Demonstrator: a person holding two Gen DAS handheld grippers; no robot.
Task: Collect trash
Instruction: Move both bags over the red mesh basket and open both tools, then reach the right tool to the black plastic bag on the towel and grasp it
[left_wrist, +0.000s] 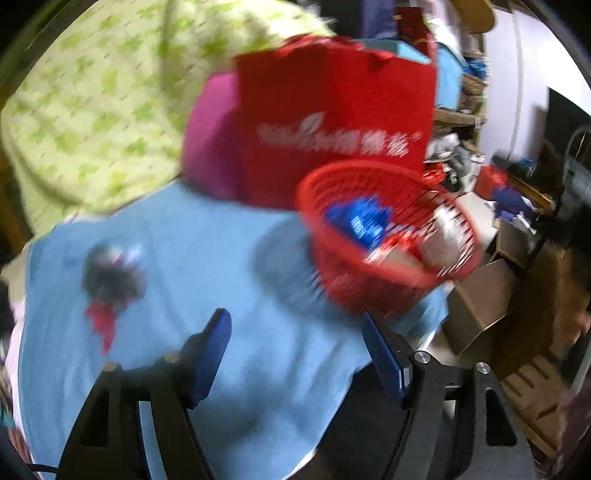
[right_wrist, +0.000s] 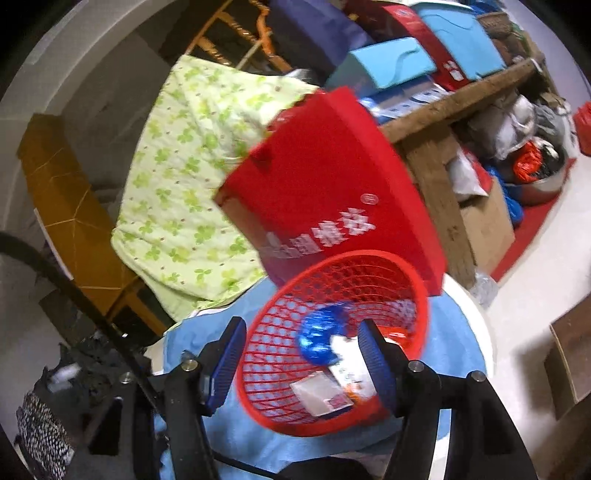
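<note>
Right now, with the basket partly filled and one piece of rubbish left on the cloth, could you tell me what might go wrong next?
1. The red basket sits near the edge of the blue cloth, with the floor beyond; a nudge from the right gripper, whose open fingers straddle its rim, could tip it off.
2. The dark and red scrap lies flat on loose cloth; the open left gripper may pinch fabric too and drag the basket.

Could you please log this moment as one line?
left gripper: open, empty | right gripper: open, empty | red plastic mesh basket: holds wrappers | dark crumpled wrapper: on blue cloth
</note>
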